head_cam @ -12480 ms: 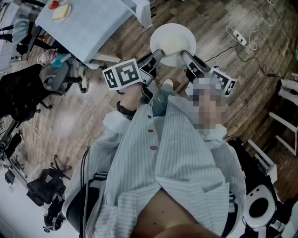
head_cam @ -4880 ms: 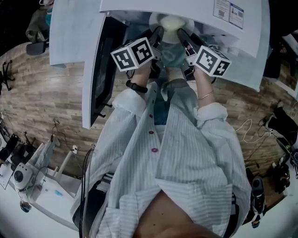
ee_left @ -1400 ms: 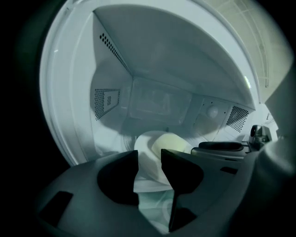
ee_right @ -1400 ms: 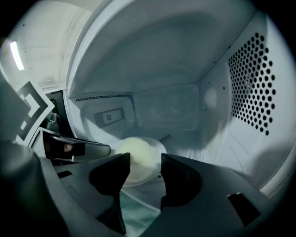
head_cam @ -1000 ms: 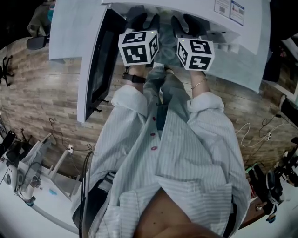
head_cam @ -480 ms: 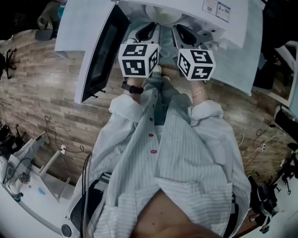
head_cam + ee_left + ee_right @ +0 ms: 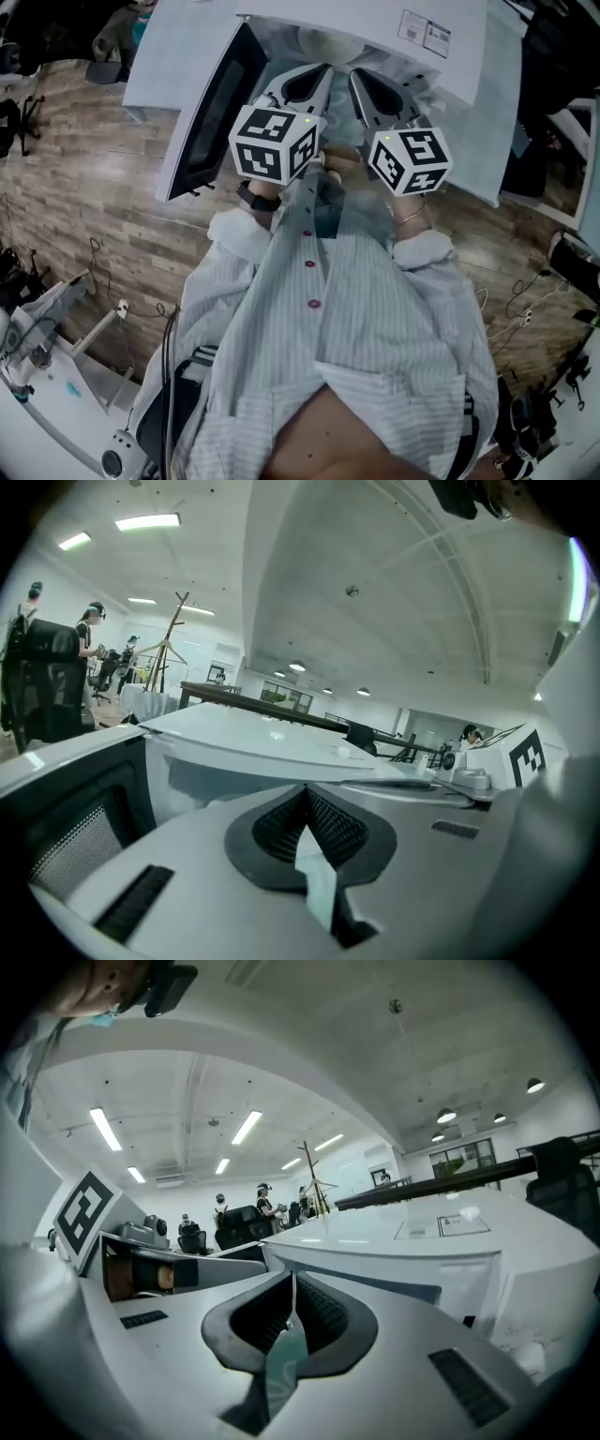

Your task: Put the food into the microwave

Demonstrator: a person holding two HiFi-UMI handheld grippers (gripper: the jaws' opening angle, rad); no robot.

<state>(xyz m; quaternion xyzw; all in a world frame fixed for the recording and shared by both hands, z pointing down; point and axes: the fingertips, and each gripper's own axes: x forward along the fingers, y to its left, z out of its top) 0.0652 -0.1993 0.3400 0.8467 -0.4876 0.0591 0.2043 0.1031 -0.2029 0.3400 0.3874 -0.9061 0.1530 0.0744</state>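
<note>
With our left gripper (image 7: 322, 71) and right gripper (image 7: 357, 75) both closed on nothing, the plate of food (image 7: 325, 39) sits just beyond them inside the microwave (image 7: 375, 21), whose open door (image 7: 212, 108) stands to the left, nearer our left gripper.

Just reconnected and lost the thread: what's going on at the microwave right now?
A person stands at the microwave with a gripper in each hand. Its door hangs open to the left, and a pale plate sits inside the cavity; what is on it cannot be made out. The left gripper and right gripper are side by side in front of the opening, both with jaws shut and nothing between them. The door is not yet closed.
</note>
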